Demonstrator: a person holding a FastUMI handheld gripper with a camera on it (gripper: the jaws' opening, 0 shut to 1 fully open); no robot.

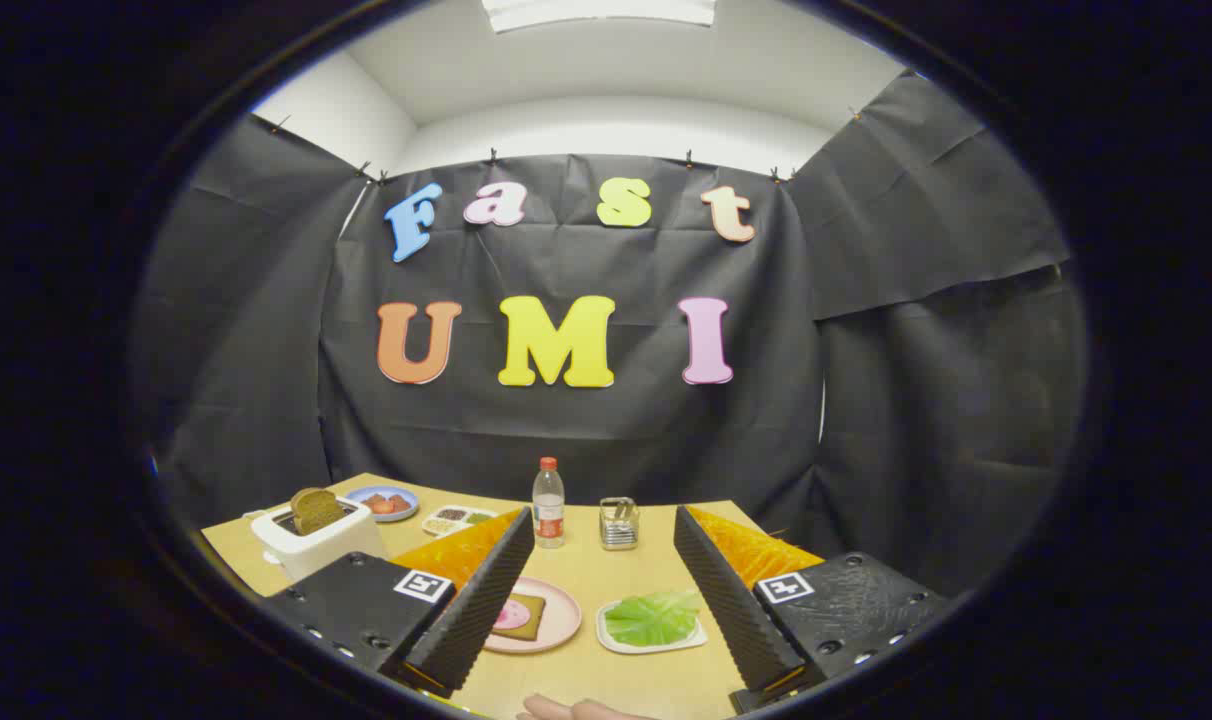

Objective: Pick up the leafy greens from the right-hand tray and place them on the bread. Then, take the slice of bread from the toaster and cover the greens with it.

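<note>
My gripper (603, 530) is open above the near part of a wooden table (606, 570), with nothing between its fingers. Between the fingers and below them lie two dishes. The leafy greens (652, 617) rest on a white tray (616, 640) beside the right finger. A slice of bread (522, 616) with a pink slice on it lies on a pink plate (558, 612) beside the left finger. Beyond the left finger stands a white toaster (318, 542) with a brown slice of bread (316, 509) sticking up out of its slot.
At the table's far side stand a clear bottle with a red cap (548, 503) and a small metal holder (618, 523). A blue plate with red food (383, 502) and a small divided dish (456, 519) sit behind the toaster. A person's hand (571, 709) shows at the near edge.
</note>
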